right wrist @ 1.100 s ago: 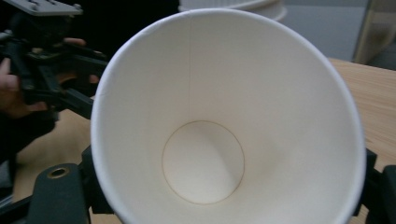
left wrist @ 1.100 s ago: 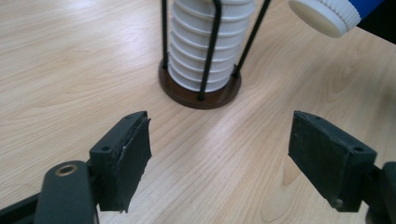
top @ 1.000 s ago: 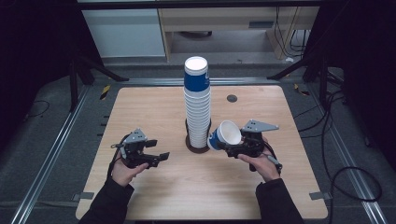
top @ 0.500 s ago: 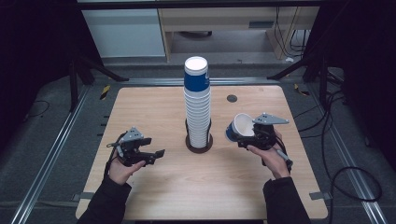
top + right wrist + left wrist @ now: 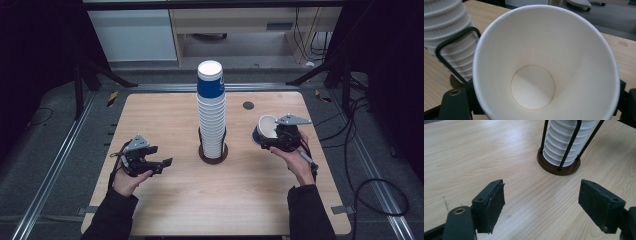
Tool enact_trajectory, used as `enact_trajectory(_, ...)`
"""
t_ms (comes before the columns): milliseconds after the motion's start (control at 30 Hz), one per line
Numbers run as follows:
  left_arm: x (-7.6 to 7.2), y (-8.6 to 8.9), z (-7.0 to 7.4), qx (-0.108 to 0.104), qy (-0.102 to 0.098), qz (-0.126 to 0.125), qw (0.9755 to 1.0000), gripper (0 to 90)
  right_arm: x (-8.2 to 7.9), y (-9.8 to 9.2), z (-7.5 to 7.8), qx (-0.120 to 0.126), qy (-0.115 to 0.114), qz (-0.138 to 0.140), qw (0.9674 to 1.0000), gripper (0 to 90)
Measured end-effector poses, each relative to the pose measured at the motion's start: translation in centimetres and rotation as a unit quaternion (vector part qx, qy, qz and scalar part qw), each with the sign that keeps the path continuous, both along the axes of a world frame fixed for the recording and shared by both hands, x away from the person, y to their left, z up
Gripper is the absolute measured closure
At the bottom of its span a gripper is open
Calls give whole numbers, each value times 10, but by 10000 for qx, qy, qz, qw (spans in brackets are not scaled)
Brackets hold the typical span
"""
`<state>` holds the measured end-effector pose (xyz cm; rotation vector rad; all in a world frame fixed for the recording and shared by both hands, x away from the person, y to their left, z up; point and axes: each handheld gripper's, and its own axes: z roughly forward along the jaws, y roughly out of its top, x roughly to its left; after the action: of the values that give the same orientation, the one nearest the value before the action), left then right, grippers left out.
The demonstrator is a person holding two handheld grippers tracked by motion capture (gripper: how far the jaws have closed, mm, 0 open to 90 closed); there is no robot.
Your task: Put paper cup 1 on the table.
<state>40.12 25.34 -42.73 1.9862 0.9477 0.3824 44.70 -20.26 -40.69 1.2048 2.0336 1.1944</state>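
A tall stack of paper cups (image 5: 211, 110) with a blue top cup stands in a black wire holder on a round brown base (image 5: 213, 154) at the table's middle. My right gripper (image 5: 272, 140) is shut on a single blue-and-white paper cup (image 5: 265, 130), tilted with its mouth up and toward the camera; its white inside (image 5: 541, 75) fills the right gripper view. My left gripper (image 5: 162, 163) hovers open and empty at the left front, pointing toward the holder. In the left gripper view its jaws stand wide apart, with the stack (image 5: 567, 142) and base (image 5: 559, 167) just beyond.
The wooden table (image 5: 165, 115) has a small dark round hole (image 5: 248, 105) at the back right. Metal rails and cables run along the floor on both sides. Bare wood lies in front of the holder and along the left side.
My right gripper has carried the cup away from the stack to the right and tipped its mouth upward. The left gripper has barely shifted.
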Motion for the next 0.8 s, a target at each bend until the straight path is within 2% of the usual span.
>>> enact_trajectory(133, 0, 2, 0, -15, 12, 10, 10000, 208, 11, -2, -4, -151, 57, -180, 9997, 194)
enact_trajectory(300, 1, 3, 0, 4, 14, 25, 10000, 207, 22, -7, -15, -364, 299, -402, 9981, 194)
enact_trajectory(533, 0, 4, 2, 46, -18, 67, 10000, 207, 32, -15, -28, -493, 621, -606, 9950, 192)
enact_trajectory(800, 0, 3, 1, 96, -25, 57, 9999, 207, 39, -15, -39, -657, 893, -660, 9916, 189)
